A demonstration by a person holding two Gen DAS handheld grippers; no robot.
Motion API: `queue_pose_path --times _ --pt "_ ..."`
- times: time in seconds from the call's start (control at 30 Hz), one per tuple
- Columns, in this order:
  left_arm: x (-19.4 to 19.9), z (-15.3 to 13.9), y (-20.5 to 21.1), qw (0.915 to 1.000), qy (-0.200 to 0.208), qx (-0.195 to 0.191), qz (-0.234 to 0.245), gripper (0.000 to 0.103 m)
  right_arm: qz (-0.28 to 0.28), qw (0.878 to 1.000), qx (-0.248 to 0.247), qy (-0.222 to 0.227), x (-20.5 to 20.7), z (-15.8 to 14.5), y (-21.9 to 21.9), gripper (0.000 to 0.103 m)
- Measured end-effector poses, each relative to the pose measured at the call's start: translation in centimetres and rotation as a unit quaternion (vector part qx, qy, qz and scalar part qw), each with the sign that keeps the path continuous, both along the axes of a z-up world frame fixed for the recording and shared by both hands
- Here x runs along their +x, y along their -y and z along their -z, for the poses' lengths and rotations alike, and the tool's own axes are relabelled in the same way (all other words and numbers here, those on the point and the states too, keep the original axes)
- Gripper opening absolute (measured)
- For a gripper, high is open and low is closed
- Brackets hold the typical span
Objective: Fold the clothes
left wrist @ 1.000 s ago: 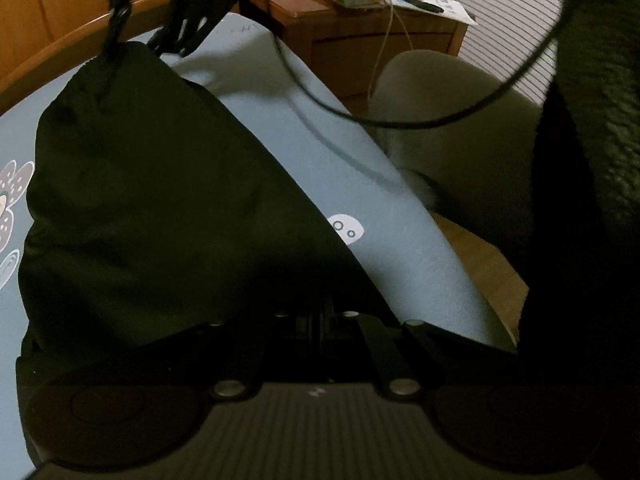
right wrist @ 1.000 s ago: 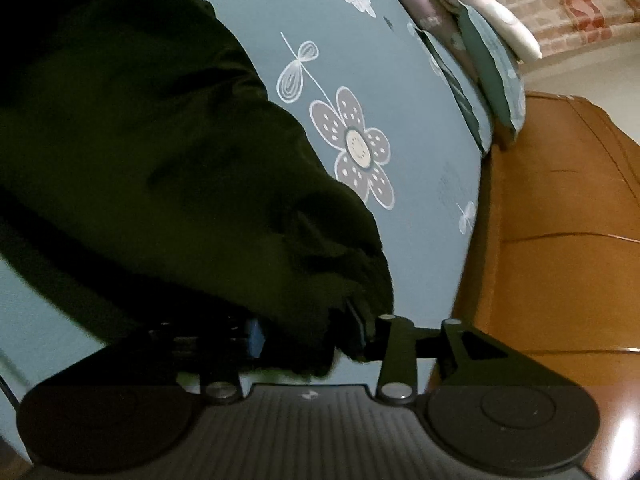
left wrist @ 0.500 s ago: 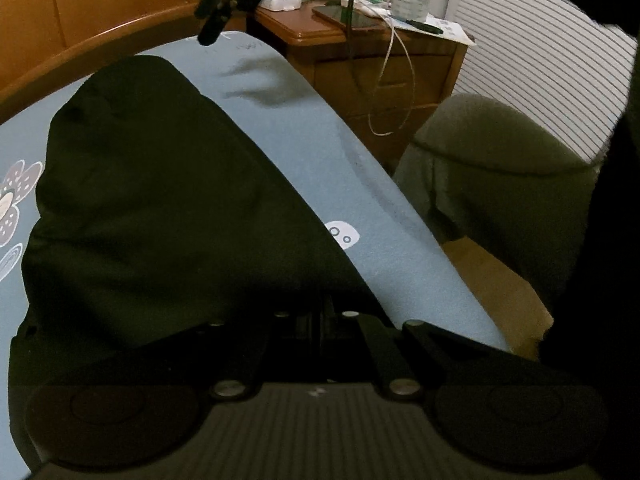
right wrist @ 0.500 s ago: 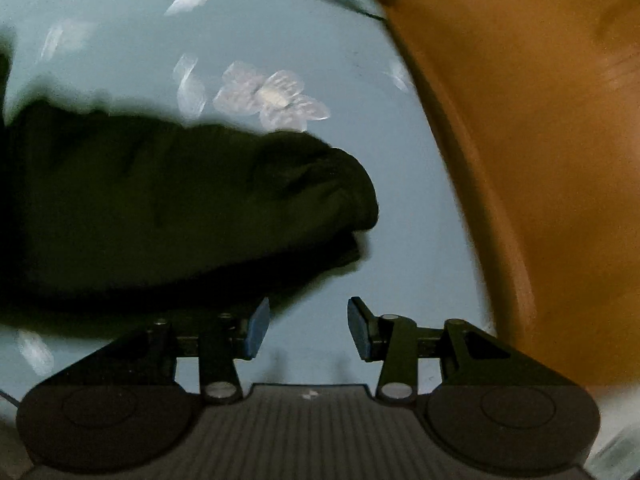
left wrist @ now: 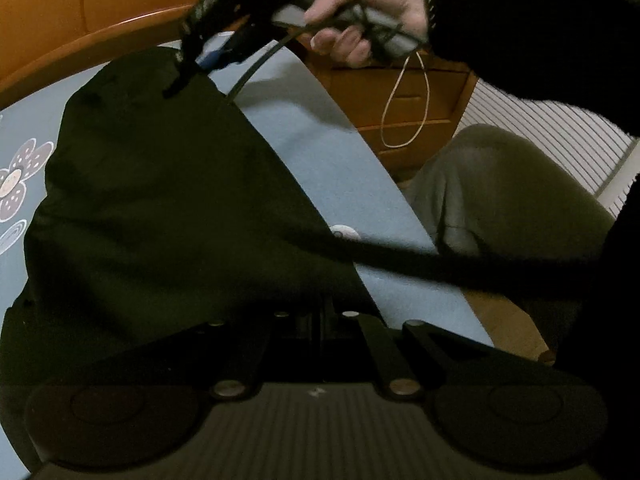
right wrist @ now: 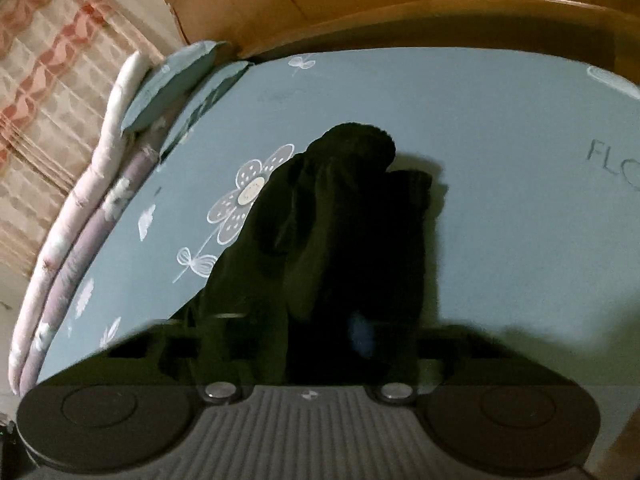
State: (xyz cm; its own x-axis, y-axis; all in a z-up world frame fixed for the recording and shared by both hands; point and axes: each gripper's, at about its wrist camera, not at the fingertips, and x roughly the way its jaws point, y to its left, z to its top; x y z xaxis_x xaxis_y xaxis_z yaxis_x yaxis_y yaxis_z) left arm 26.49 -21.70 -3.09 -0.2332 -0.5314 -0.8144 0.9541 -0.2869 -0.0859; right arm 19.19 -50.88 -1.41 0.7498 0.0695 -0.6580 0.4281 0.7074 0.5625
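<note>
Partly folded, the black garment (left wrist: 160, 208) lies on the bed (right wrist: 500, 200); both the left hand-held gripper (left wrist: 320, 320) and right hand-held gripper (left wrist: 192, 76) pinch its edges; flattening seemingly remains.

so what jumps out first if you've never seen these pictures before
The dark, near-black garment sprawled over the pale blue bedsheet with white flower drawings dominates both views. In the left wrist view, a hand in a fuzzy black sleeve holds the right gripper down at the garment's far edge. Behind the bed curves an orange-brown wooden headboard.
</note>
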Motion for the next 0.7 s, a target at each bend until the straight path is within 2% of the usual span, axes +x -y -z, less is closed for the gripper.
queue_pose_path --times 0.1,0.2,0.33,0.37,0.43,0.53,0.57,0.7 --pt "-0.2 -1.1 0.1 0.9997 0.001 -0.009 0.022 0.001 -0.003 1.000 -0.014 -0.001 -0.1 0.0 -0.1 0.005" --pt "-0.2 -0.4 0.6 0.9995 -0.001 0.004 0.031 0.001 -0.012 0.999 -0.030 -0.008 -0.7 -0.9 0.1 0.005" --pt "-0.1 0.8 1.5 0.9988 -0.005 0.026 0.040 0.001 -0.020 0.997 -0.060 -0.051 -0.7 -0.5 -0.3 0.010" --pt "0.0 1.3 1.6 0.9988 -0.009 0.033 0.034 0.001 -0.020 0.996 -0.066 -0.062 -0.5 -0.1 -0.5 0.015" --pt "0.5 1.9 1.6 0.9988 -0.024 0.039 0.015 0.003 -0.020 0.994 -0.077 -0.077 -0.3 0.4 -0.9 0.019" --pt "1.1 1.5 1.0 0.9986 -0.041 0.032 -0.007 0.004 -0.017 0.993 -0.096 -0.067 -0.7 -1.0 -1.5 0.028" --pt "1.3 1.2 0.7 0.9986 -0.044 0.027 -0.012 0.005 -0.014 0.993 -0.102 -0.064 -1.0 -1.7 -1.6 0.036" --pt "2.3 0.1 -1.5 0.9973 -0.053 0.008 -0.050 0.012 -0.011 0.989 -0.141 -0.032 -2.4 -5.4 -2.4 0.037"
